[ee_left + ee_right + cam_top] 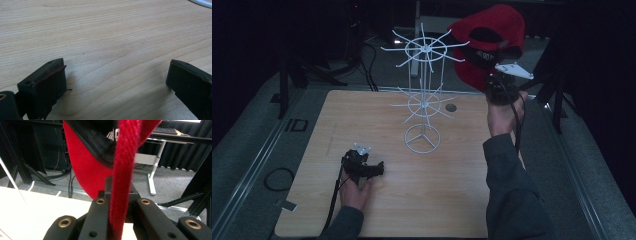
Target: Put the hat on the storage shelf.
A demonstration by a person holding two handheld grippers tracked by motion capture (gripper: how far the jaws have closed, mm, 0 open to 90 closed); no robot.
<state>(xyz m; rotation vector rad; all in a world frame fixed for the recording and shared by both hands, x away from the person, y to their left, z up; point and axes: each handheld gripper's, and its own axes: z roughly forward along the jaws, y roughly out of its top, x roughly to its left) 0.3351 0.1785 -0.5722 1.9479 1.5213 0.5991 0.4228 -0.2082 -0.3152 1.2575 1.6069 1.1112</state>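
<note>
A red cap with a black lining hangs in the air at the back right, beside the top ring of a white wire rack that stands on the wooden table. My right gripper is raised under the cap. In the right gripper view its jaws are shut on the cap's red strap, and the cap's body hangs just beyond. My left gripper rests low on the table's front left, jaws wide apart with bare wood between them.
A small dark round spot lies on the table behind the rack. A loop of cable lies on the grey surface left of the table. Black stands and cables crowd the back. The rack's base edge shows in the left gripper view.
</note>
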